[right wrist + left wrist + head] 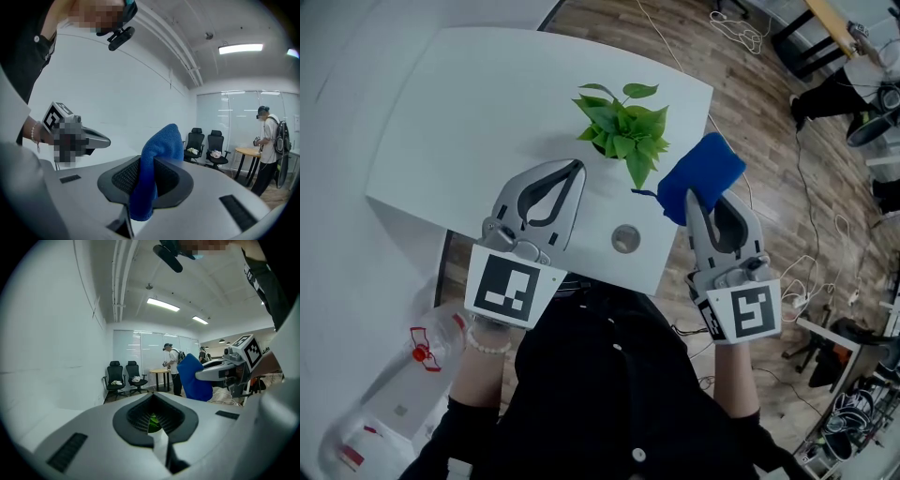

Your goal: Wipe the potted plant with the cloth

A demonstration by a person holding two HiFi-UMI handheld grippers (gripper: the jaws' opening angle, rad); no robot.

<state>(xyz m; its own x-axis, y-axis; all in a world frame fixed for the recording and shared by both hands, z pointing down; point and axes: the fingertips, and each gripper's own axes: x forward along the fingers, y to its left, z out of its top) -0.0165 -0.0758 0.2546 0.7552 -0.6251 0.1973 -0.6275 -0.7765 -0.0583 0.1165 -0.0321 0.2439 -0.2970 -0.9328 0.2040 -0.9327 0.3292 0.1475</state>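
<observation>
A small potted plant (623,129) with bright green leaves stands on the white table (459,131), near its front right corner. My left gripper (577,169) hovers just left of the plant, its jaws shut and nothing held. In the left gripper view (153,420) a scrap of green leaf (153,420) shows through the gap between the pads. My right gripper (690,199) is shut on a blue cloth (701,173), held up to the right of the plant. In the right gripper view (147,185) the blue cloth (164,140) stands up out of the jaws.
A round metal cap (625,238) sits in the table near its front edge. Plastic bottles (431,342) lie low at the left. Cables (741,33) trail over the wooden floor on the right. Office chairs (124,378) and a person at a round table (161,372) are far back.
</observation>
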